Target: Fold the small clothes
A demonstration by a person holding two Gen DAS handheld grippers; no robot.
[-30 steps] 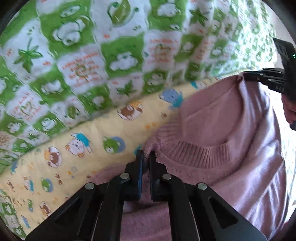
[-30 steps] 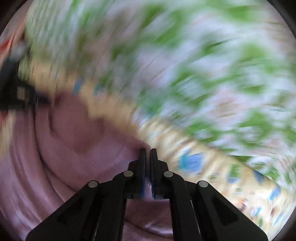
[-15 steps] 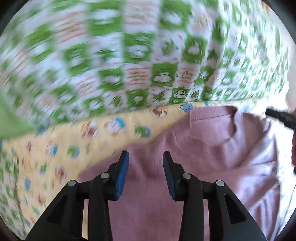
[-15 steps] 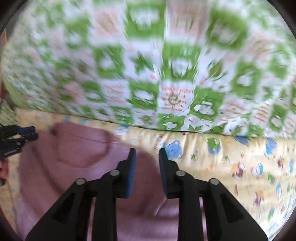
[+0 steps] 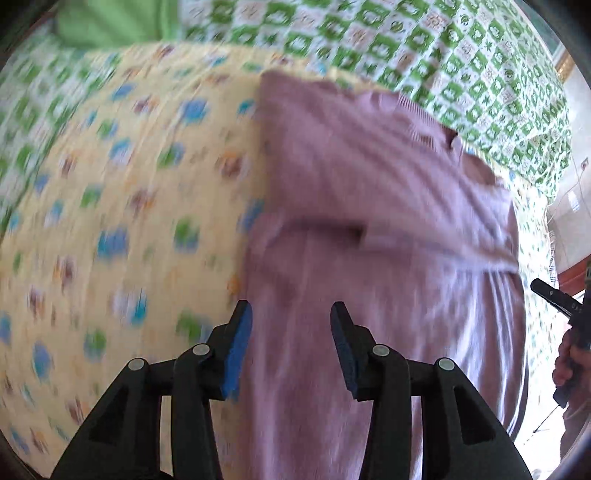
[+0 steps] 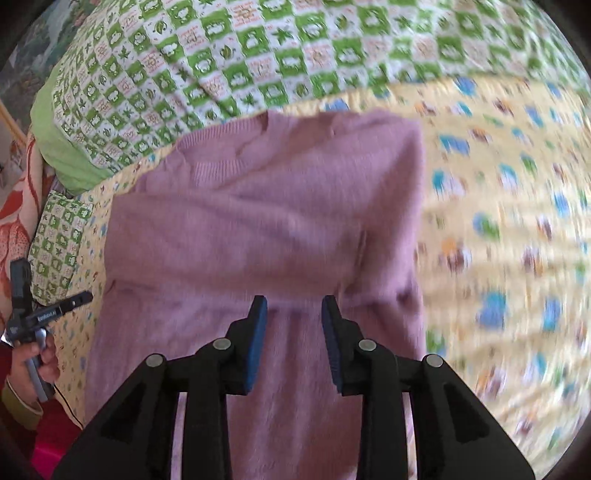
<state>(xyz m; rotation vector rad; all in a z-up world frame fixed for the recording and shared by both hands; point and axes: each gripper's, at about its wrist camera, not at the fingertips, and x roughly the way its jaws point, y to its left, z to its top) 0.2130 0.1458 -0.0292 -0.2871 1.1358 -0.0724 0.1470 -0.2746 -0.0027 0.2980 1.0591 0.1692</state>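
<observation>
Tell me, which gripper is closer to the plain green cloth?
Left. The left gripper is at the sweater's edge, on the green cloth's side; the right gripper hangs over the sweater, farther away.

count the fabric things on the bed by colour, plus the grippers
pink knit sweater: 1
yellow cartoon-print sheet: 1
green-and-white checked quilt: 1
plain green cloth: 1
grippers: 2, the left gripper and the right gripper, both open
total: 6
</observation>
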